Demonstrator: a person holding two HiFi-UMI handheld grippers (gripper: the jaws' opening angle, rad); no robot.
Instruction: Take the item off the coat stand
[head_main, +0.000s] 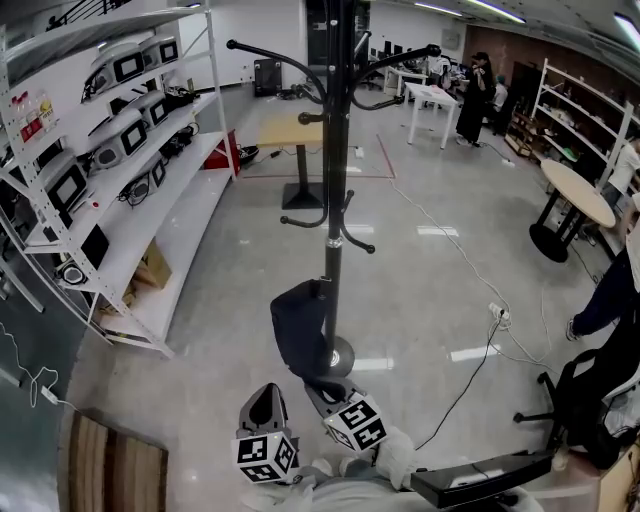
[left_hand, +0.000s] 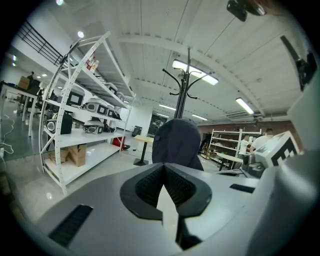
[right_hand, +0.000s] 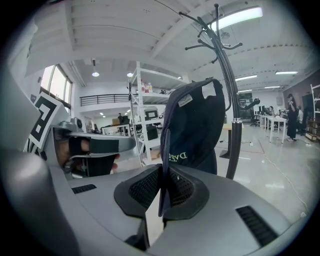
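Observation:
A black coat stand (head_main: 335, 150) rises from the floor just ahead, with curved hooks at two heights. A dark navy fabric item (head_main: 298, 325), rounded like a cap, hangs beside the pole below the lower hooks, and no hook shows through it. My right gripper (head_main: 325, 390) is shut on a thin edge of the item (right_hand: 195, 125), which runs between its pads (right_hand: 162, 170). The stand's pole (right_hand: 227, 100) stands right behind the fabric. My left gripper (head_main: 264, 398) sits to the left, shut and holding nothing (left_hand: 163, 167), pointing at the item (left_hand: 175, 142) and the stand (left_hand: 182, 95).
White shelving (head_main: 120, 170) with monitors and devices runs along the left. A round table (head_main: 575, 195), a white table (head_main: 435, 100) and standing people (head_main: 475, 95) are at the back right. A cable (head_main: 470, 370) crosses the floor, and a black chair (head_main: 580, 400) stands lower right.

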